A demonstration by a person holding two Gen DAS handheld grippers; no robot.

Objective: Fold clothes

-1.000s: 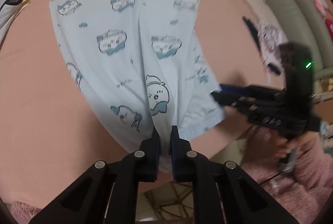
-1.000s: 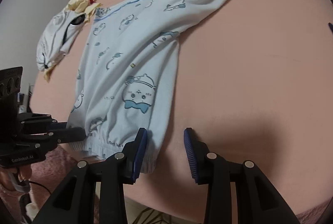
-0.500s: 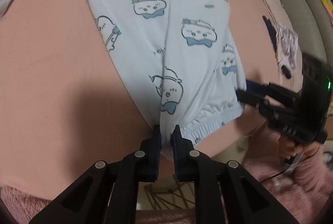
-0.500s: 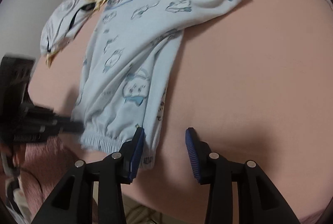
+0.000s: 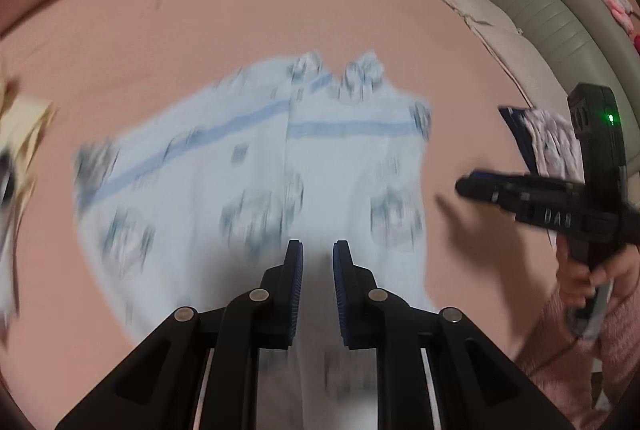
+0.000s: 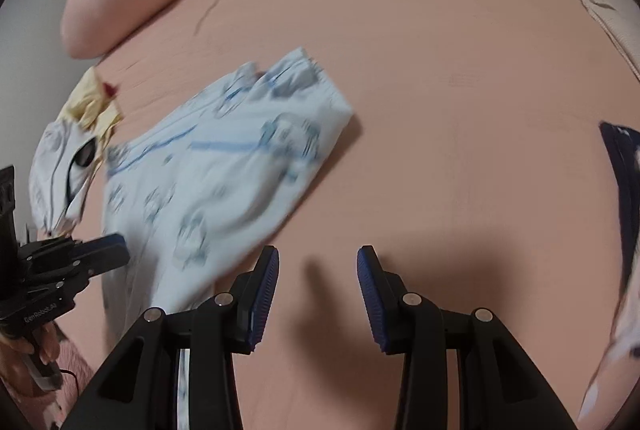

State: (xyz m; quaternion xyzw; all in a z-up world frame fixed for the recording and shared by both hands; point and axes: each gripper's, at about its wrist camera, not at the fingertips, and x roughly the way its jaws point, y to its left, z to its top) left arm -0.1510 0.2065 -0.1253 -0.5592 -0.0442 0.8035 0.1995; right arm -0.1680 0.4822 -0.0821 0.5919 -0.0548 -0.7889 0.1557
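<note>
Currently left gripper [image 5: 317,270] jaws are opening, shorts [image 5: 256,190] between them; right gripper [image 6: 317,278] gapes, gripping nothing.

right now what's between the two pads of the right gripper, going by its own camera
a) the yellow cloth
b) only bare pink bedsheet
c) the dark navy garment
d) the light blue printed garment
b: in the right wrist view the right gripper frames only bare pink bedsheet; the light blue printed garment lies to the left of its left pad, outside the gap.
</note>
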